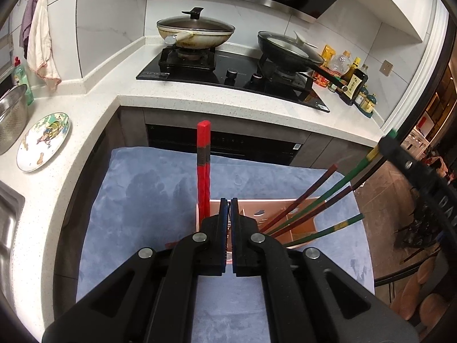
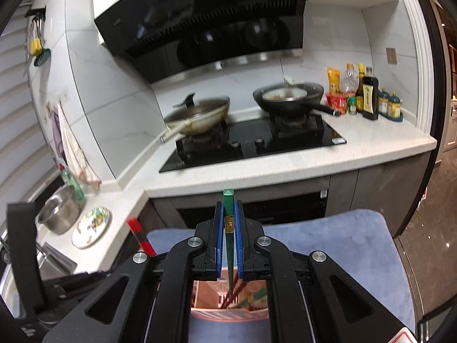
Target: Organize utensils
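A pink utensil holder (image 1: 285, 208) stands on a blue cloth (image 1: 137, 200). A pair of red chopsticks (image 1: 203, 165) stands upright in its left end, just left of my left gripper (image 1: 229, 200). That gripper is shut, with nothing visible between its pads. Several brown and green chopsticks (image 1: 311, 197) lean out of the holder to the right. My right gripper (image 2: 228, 208) is shut on a green chopstick (image 2: 228, 200) whose lower end reaches down into the holder (image 2: 228, 311). The red chopsticks (image 2: 140, 234) show at lower left in the right wrist view.
Beyond the cloth runs a white L-shaped counter (image 1: 200, 97) with a black hob, a lidded wok (image 1: 195, 30) and a black frying pan (image 1: 288, 51). At left lie a patterned plate (image 1: 42, 140), a steel colander (image 1: 11, 114) and a sink. Bottles (image 2: 368, 97) stand at right.
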